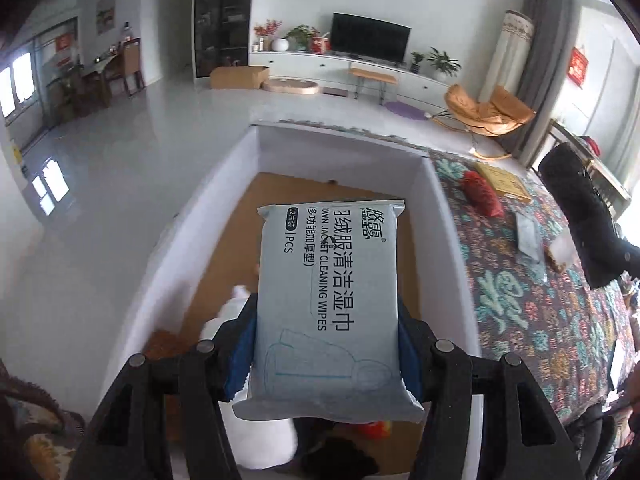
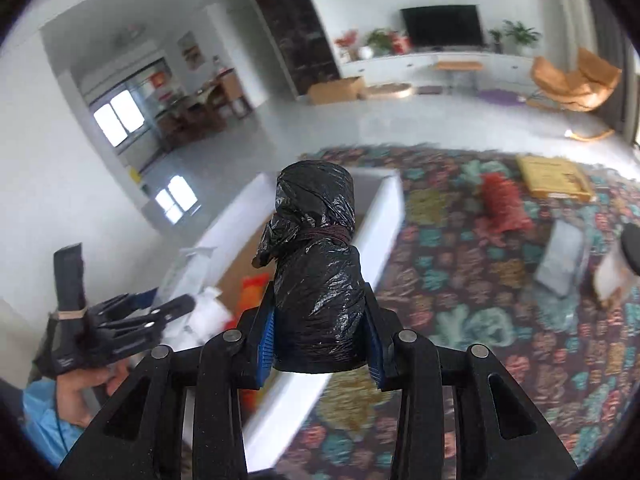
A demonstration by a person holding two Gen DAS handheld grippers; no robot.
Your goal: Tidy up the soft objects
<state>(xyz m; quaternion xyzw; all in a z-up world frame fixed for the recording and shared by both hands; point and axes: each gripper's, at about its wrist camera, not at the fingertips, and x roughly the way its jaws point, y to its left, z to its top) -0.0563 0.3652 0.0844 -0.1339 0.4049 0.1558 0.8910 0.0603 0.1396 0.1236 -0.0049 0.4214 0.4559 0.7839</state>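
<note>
A pale blue pack of cleaning wipes (image 1: 332,256) is clamped flat between the blue pads of my left gripper (image 1: 326,320), which is shut on it. The pack hangs over the open white box (image 1: 224,208) with a brown floor. My right gripper (image 2: 319,304) is shut on a black roll of plastic bags (image 2: 316,240), tied round with a dark band, above the box's right wall (image 2: 384,232). In the left wrist view that black roll (image 1: 576,208) shows at the right, over the table. The left gripper's fingers (image 2: 172,308) and the hand holding it (image 2: 80,392) appear at the lower left of the right wrist view.
Inside the box lie a white item (image 1: 232,308), an orange-red item (image 2: 252,292) and a dark one. On the flower-patterned tablecloth (image 2: 460,320) to the right sit a red mesh bundle (image 2: 504,204), a flat yellow packet (image 2: 552,176) and a grey pouch (image 2: 560,260).
</note>
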